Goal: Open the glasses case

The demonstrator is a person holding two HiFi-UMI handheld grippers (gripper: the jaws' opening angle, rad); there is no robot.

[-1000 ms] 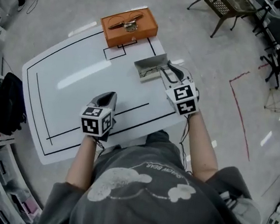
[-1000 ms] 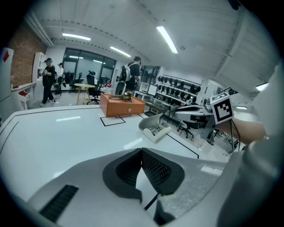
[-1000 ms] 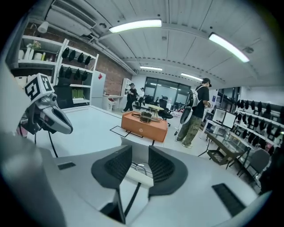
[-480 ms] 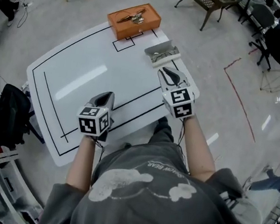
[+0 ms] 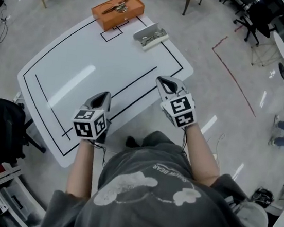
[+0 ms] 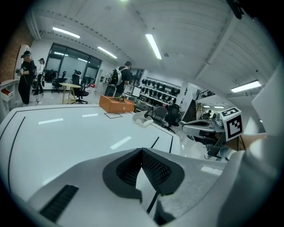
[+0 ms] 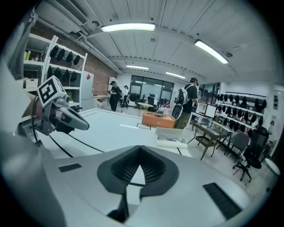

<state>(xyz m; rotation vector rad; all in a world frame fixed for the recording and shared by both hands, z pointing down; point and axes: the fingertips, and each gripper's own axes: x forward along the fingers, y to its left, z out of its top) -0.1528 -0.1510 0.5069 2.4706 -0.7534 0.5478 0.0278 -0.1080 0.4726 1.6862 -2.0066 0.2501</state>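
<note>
Head view, right gripper (image 5: pixel 163 80) clenched empty, left gripper (image 5: pixel 104 95) clenched empty, glasses case (image 5: pixel 151 37) open, well apart.

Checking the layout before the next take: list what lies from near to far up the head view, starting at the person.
left tongs → right tongs → open glasses case → orange box

Cloud-printed grey T-shirt (image 5: pixel 147 189); left tool (image 5: pixel 102 96) and right tool (image 5: pixel 167 82) are grey.
</note>
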